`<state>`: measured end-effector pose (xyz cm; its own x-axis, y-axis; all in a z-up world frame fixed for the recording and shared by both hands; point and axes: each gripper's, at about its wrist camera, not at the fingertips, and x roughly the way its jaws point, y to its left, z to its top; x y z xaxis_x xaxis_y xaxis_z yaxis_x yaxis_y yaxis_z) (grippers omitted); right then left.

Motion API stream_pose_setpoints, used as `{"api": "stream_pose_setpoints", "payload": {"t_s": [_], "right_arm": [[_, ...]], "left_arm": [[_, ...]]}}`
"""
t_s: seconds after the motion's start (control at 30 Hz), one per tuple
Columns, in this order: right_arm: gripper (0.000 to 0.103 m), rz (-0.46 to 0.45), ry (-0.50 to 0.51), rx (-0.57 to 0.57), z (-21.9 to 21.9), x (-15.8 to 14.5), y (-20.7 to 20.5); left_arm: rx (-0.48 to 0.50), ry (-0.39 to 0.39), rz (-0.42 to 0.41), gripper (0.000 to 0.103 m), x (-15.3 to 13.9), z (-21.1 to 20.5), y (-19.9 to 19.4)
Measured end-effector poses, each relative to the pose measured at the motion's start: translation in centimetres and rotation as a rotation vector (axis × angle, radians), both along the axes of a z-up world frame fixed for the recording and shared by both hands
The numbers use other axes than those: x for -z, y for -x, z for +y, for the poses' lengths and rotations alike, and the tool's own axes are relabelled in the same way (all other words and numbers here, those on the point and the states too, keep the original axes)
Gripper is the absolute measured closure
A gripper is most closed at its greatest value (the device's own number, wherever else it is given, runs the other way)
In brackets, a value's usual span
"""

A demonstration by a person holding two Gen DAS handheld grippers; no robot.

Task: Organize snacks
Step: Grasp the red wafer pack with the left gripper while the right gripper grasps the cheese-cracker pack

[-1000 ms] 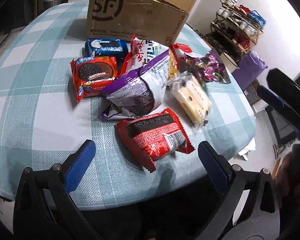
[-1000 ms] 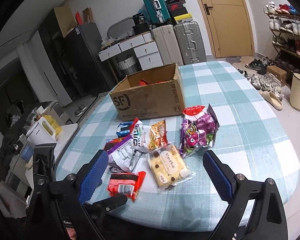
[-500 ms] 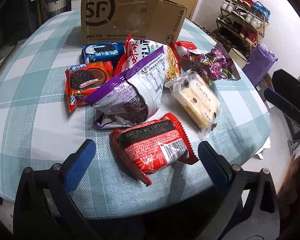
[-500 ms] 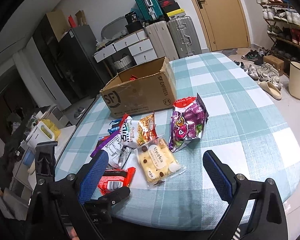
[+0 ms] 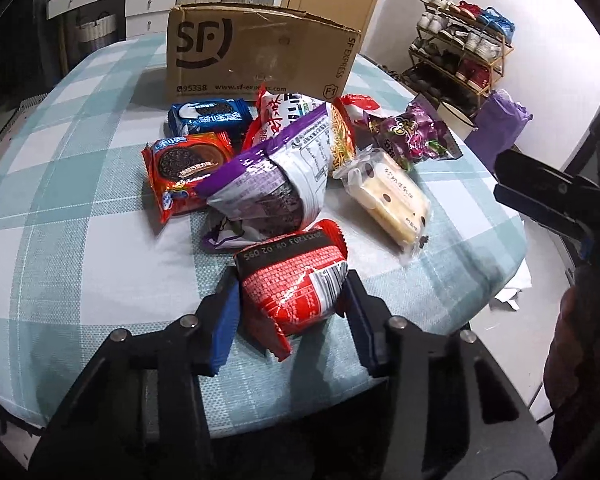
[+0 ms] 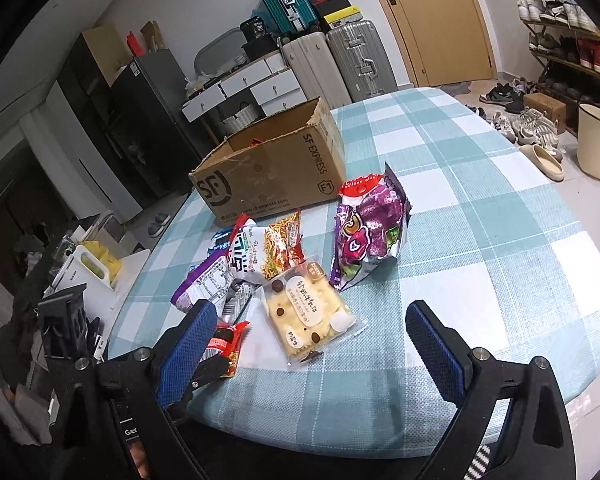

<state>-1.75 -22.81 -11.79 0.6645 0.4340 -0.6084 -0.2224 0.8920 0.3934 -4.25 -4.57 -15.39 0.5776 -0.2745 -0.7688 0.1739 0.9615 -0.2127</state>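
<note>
A pile of snack packets lies on the checked tablecloth (image 5: 60, 208) in front of an open SF cardboard box (image 5: 256, 56). My left gripper (image 5: 292, 312) is shut on the nearest red snack packet (image 5: 296, 280), its blue pads pressing both sides. Behind it lie a purple bag (image 5: 268, 180), a red Oreo pack (image 5: 184, 168), a blue Oreo pack (image 5: 210, 114), a noodle snack bag (image 5: 284, 116), a cream biscuit pack (image 5: 392, 196) and a purple candy bag (image 5: 412, 136). My right gripper (image 6: 312, 344) is open and empty above the near table edge, just in front of the biscuit pack (image 6: 304, 312).
The box (image 6: 268, 172) stands at the table's far side with something red inside. Suitcases (image 6: 340, 60) and drawers stand behind. A shoe rack (image 5: 460, 48) and a purple bag (image 5: 500, 120) are beyond the table's right edge.
My left gripper has moved forward and closed onto the red snack packet. My right gripper has drifted slightly closer to the pile and stays open.
</note>
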Motion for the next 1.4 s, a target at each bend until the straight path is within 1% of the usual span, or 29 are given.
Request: {"api": "stream_pose_setpoints", "payload": {"t_s": [0.3, 0.53, 0.6, 0.83, 1.0, 1.23, 1.4], "right_arm": [[0.006, 0.022, 0.004, 0.001, 0.2, 0.7, -0.6], [0.006, 0.02, 0.017, 0.011, 0.2, 0.9, -0.8], [0.006, 0.024, 0.024, 0.008, 0.3, 1.1, -1.1], [0.006, 0.06, 0.024, -0.016, 0.7, 2.4, -2.3], [0.006, 0.087, 0.035, -0.049, 1.6, 3.7, -3.2], [0.006, 0.091, 0.07, -0.06, 2.5, 4.5, -4.2], [0.006, 0.092, 0.13, -0.075, 3.6, 4.9, -5.0]], "left_arm": [[0.014, 0.004, -0.015, 0.059, -0.1, 1.0, 0.7], [0.008, 0.036, -0.021, 0.059, -0.2, 2.2, 1.3], [0.009, 0.032, -0.032, 0.059, -0.5, 2.3, 1.6], [0.01, 0.036, -0.062, 0.059, -1.6, 2.9, 2.7], [-0.017, 0.031, -0.087, 0.059, -2.3, 4.0, 3.2], [-0.05, 0.039, -0.107, 0.059, -3.2, 5.6, 3.9], [-0.069, 0.053, -0.119, 0.059, -3.7, 6.6, 4.1]]}}
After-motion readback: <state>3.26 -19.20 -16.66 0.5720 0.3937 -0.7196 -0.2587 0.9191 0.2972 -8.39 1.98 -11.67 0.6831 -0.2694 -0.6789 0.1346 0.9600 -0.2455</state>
